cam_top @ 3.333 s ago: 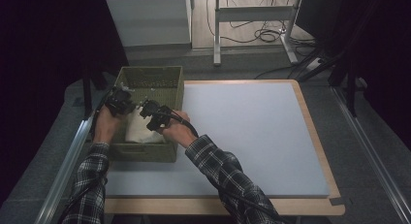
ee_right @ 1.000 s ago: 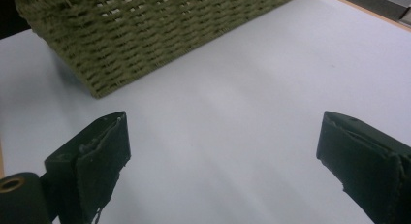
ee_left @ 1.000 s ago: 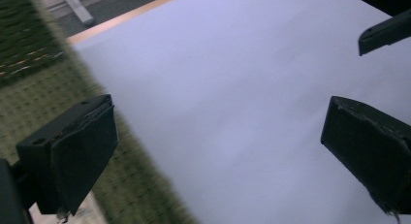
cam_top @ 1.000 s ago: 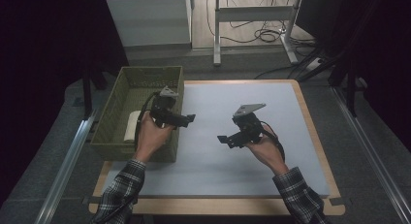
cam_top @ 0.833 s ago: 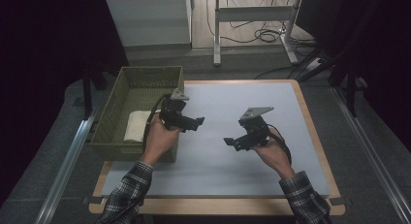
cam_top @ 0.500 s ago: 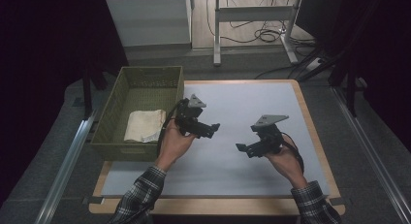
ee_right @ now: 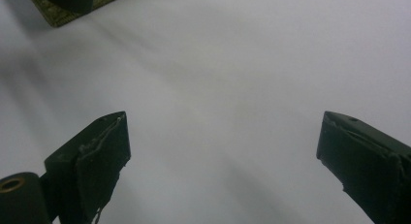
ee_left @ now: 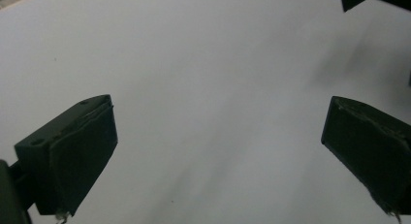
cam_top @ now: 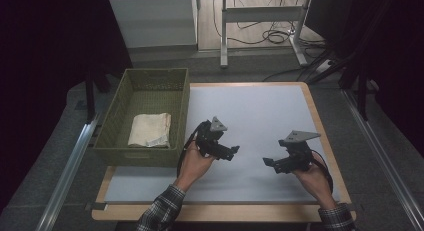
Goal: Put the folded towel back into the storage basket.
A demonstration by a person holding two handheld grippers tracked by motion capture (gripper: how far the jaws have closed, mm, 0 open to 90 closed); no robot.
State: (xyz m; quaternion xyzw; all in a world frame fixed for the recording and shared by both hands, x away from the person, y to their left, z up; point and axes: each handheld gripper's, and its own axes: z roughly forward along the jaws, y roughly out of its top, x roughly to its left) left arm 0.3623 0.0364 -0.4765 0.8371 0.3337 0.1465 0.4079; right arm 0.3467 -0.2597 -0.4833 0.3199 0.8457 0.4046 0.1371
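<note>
A folded cream cloth point(cam_top: 150, 130) lies flat in the green woven basket point(cam_top: 112, 122) at the left of the table. My left gripper point(cam_top: 233, 152) hovers over the white mat point(cam_top: 250, 116) just right of the basket, jaws wide apart and empty. My right gripper point(cam_top: 269, 162) is farther right over the mat, pointing left, also open and empty. In the left gripper view both black pads point(ee_left: 82, 151) frame bare white mat, and the right gripper's tip shows at the top right. In the right gripper view the pads point(ee_right: 104, 161) stand apart over the mat, with the basket corner point(ee_right: 58, 13) at the top left.
The mat sits on a wooden board point(cam_top: 320, 121) whose front edge is near the person's sleeves. A metal rail point(cam_top: 70, 166) runs along the table's left side. Behind the table stand a white cabinet point(cam_top: 152, 21) and a metal frame with cables point(cam_top: 260, 26).
Both grippers left the basket, leaving the cloth folded inside, and moved right and toward the person over the mat. They now sit lower and farther apart.
</note>
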